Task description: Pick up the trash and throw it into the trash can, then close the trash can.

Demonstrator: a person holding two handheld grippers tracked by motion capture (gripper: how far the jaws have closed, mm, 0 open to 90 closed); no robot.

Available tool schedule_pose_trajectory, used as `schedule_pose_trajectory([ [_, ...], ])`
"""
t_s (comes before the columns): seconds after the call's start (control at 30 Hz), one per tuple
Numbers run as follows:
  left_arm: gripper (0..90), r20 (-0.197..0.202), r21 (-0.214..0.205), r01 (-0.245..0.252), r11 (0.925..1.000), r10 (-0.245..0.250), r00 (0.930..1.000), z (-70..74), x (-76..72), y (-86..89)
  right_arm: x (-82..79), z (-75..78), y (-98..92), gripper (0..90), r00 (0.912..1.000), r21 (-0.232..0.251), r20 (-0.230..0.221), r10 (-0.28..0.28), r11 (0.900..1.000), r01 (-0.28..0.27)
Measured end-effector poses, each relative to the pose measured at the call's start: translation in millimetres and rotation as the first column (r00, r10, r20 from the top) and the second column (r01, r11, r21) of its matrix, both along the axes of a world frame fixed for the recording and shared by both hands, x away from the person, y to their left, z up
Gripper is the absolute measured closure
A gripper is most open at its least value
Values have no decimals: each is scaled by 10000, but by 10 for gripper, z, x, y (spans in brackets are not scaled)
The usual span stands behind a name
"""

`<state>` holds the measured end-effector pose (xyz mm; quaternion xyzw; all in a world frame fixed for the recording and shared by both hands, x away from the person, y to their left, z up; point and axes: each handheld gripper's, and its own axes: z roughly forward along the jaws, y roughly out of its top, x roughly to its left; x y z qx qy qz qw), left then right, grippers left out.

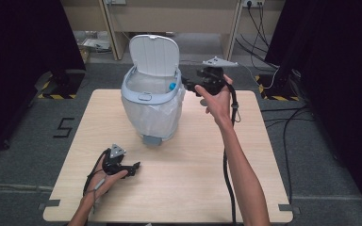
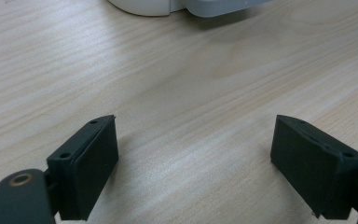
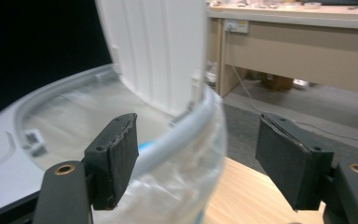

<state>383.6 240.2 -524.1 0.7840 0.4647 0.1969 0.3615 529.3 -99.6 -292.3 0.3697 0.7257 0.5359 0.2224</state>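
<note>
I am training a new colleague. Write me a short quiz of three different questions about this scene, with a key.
1. True or false: the lid of the bin stands open.
2. Which gripper is beside the bin's rim? A) left gripper B) right gripper
3. Fill in: the left gripper rests low over the ____, with nothing between its jaws.

Key: 1 true. 2 B; in the right gripper view the rim and the clear bag lie between the open jaws, not gripped. 3 table.
</note>
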Motion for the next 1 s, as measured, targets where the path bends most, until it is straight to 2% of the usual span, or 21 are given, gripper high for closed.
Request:
schedule_pose_trajectory([
  [0.03,138,-3,6,-7,10000,7,10000,1,1,-1,13,-9,-59,302,9999,11,-12,-149,9999,149],
  [0.23,138,-3,6,-13,10000,13,10000,0,1,-1,15,-38,-150,314,9996,131,43,-270,9996,269],
  [0.4,139,-3,-1,-13,10000,13,10000,0,1,-1,8,-36,-160,327,9995,145,88,-311,9994,309],
  [0.67,139,-4,-1,-18,10000,18,10000,0,1,-1,124,-48,-139,355,9992,253,60,-392,9989,390],
  [0.7,138,-4,0,-19,10000,19,10000,0,1,-2,152,-79,-148,446,9996,275,75,-273,9993,270],
  [0.8,138,-6,5,-18,10000,18,10000,0,1,-2,185,-108,-156,558,9985,-89,351,-426,9990,429],
  [0.83,138,-5,4,-17,10000,17,10000,0,1,-2,185,-108,-156,558,9985,-89,351,-426,9990,429],
  [0.9,138,-2,5,-20,10000,20,10000,0,1,-2,225,-113,-168,673,9974,48,537,-486,9988,484],
  [0.93,138,-2,5,-20,10000,20,10000,0,1,-2,225,-113,-168,673,9974,48,537,-486,9988,484],
  [0.97,138,-4,6,-13,10000,13,10000,0,1,-1,268,-104,-158,738,9966,-65,683,-471,9988,477],
  [1.0,138,-3,6,-17,10000,17,10000,0,1,-2,289,-98,-152,758,9960,-107,757,-482,9987,492],
])
